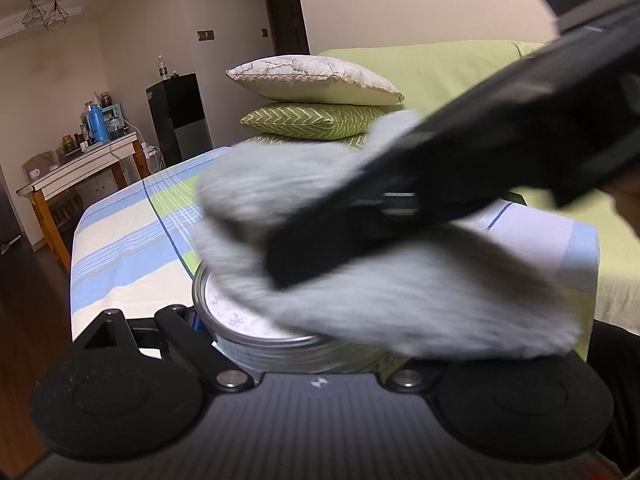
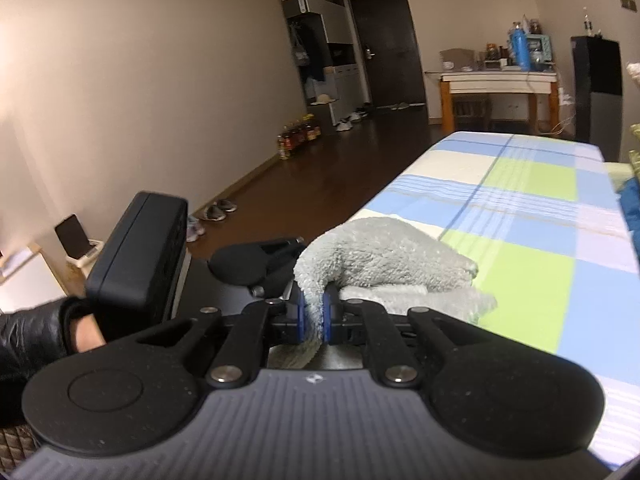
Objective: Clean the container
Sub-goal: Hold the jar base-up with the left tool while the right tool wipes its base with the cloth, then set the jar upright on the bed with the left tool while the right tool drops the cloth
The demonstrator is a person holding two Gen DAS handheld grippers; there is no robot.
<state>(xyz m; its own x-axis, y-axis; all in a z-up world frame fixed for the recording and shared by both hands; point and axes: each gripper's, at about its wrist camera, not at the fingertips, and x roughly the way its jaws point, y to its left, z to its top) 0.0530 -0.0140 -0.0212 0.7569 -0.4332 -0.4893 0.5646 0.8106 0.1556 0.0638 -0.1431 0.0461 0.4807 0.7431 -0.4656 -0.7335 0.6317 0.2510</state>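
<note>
A round glass container [image 1: 240, 322] with a patterned base sits on the checked tablecloth [image 1: 132, 248], close in front of my left gripper [image 1: 296, 344]. Its left finger [image 1: 188, 320] presses the container's rim; the other finger is hidden under the cloth. A fluffy grey cloth [image 1: 400, 288] covers the container's right half. My right gripper [image 1: 288, 264] reaches in from the upper right, blurred, shut on that cloth. In the right wrist view the right gripper [image 2: 314, 312] pinches the grey cloth [image 2: 384, 256] between blue pads, and the container is hidden beneath it.
The left gripper's body [image 2: 136, 256] and a hand in a black sleeve [image 2: 80, 328] sit at the left. Stacked pillows [image 1: 316, 100] lie on a green sofa behind the table. The checked table [image 2: 520, 216] stretches ahead; dark floor lies to its left.
</note>
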